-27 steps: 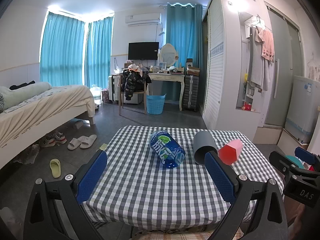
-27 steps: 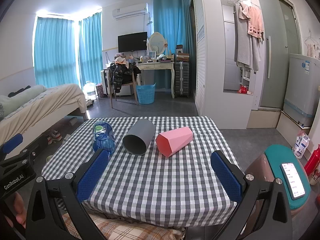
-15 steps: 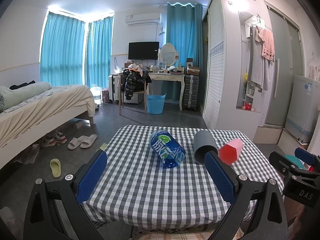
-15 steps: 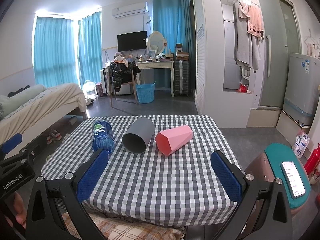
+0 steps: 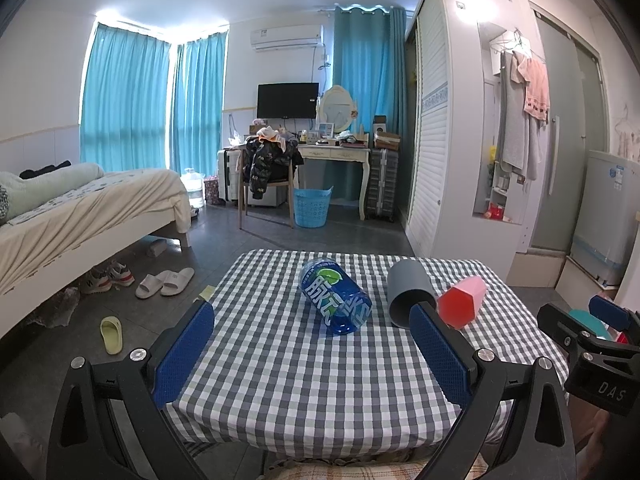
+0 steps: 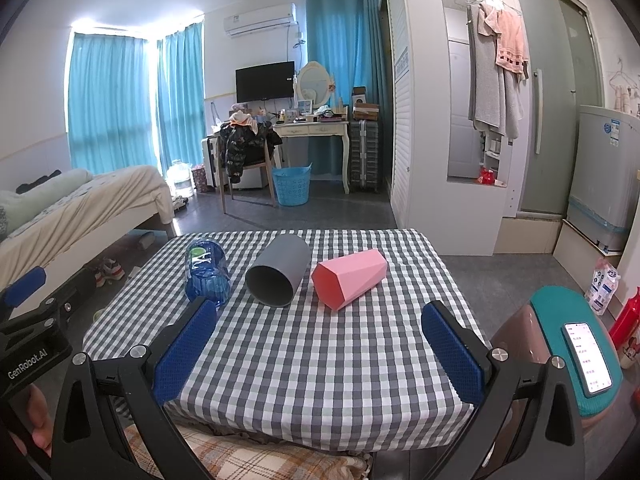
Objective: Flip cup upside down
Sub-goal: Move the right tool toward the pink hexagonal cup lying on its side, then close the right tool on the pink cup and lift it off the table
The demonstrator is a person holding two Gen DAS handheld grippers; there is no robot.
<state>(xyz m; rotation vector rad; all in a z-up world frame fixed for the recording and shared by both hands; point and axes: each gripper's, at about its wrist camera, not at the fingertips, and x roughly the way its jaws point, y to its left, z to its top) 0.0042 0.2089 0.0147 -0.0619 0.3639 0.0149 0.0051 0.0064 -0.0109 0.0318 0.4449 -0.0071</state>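
Three cups lie on their sides on the checked tablecloth (image 6: 320, 360). A clear blue cup with a green and white label (image 5: 335, 297) (image 6: 206, 276) is at the left. A grey cup (image 5: 408, 292) (image 6: 278, 276) lies in the middle, mouth toward me. A pink faceted cup (image 5: 462, 306) (image 6: 350, 278) lies at the right. My left gripper (image 5: 312, 356) is open and empty, short of the blue cup. My right gripper (image 6: 318, 356) is open and empty, short of the grey and pink cups.
A stool with a teal cushion and a phone (image 6: 586, 360) stands right of the table. A bed (image 5: 80, 208) is at the left, slippers (image 5: 164, 282) on the floor. A chair, desk and blue basket (image 5: 312, 208) stand at the back. The wardrobe (image 5: 448, 140) is at the right.
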